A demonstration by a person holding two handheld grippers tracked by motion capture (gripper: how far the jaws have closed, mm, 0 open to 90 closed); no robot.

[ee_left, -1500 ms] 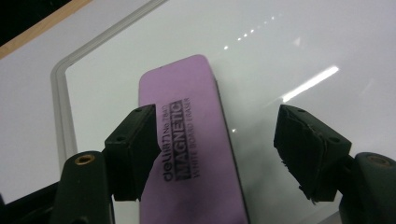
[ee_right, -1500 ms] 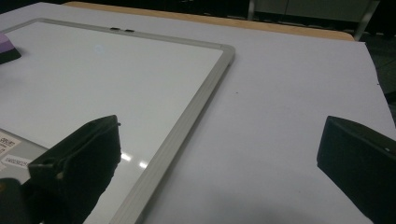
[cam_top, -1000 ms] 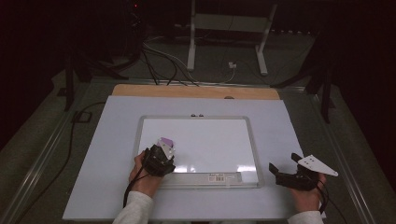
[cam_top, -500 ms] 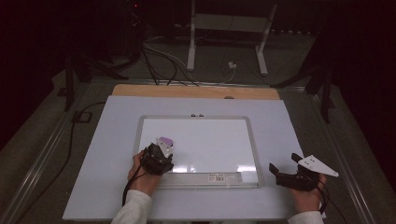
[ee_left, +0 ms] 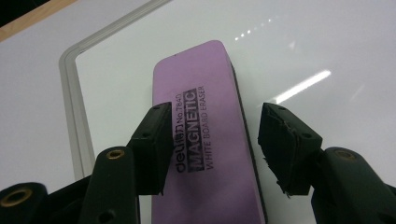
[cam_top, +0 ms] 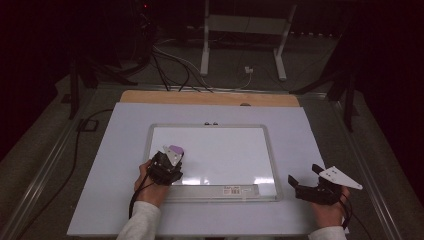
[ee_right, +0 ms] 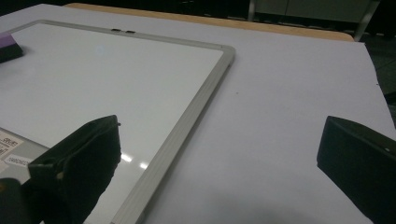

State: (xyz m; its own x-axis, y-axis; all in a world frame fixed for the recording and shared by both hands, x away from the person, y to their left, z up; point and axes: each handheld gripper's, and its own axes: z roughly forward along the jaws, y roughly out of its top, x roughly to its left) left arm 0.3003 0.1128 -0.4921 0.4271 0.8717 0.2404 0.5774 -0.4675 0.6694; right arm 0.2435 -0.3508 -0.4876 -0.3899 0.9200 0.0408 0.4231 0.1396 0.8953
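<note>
Seen from above, a pale tabletop (cam_top: 100, 165) carries a framed whiteboard (cam_top: 220, 150) at its centre. At about 8 o'clock on the board, the person's left hand holds the left tongs (cam_top: 169, 159) over a purple eraser (cam_top: 175, 149) that lies flat on the white surface, close to the board's left frame edge. In the left gripper view the eraser (ee_left: 205, 140) runs lengthwise away from the camera, printed "MAGNETIC WHITE BOARD ERASER", and the left tongs (ee_left: 212, 144) are apart — one jaw overlaps the eraser's left edge, the other stands just off its right edge with a sliver of board between, so the eraser is straddled, not squeezed. A barcode label (cam_top: 241, 190) sits on the board's near frame at 6 o'clock. At 4 o'clock, off the board on the bare tabletop, the person's right hand holds the right tongs (cam_top: 305, 181), which carry nothing. In the right gripper view the right tongs (ee_right: 219, 158) are spread wide over the board's right frame (ee_right: 196, 114) and the tabletop beside it — the eraser (ee_right: 9, 44) shows far off at 10 o'clock.
</note>
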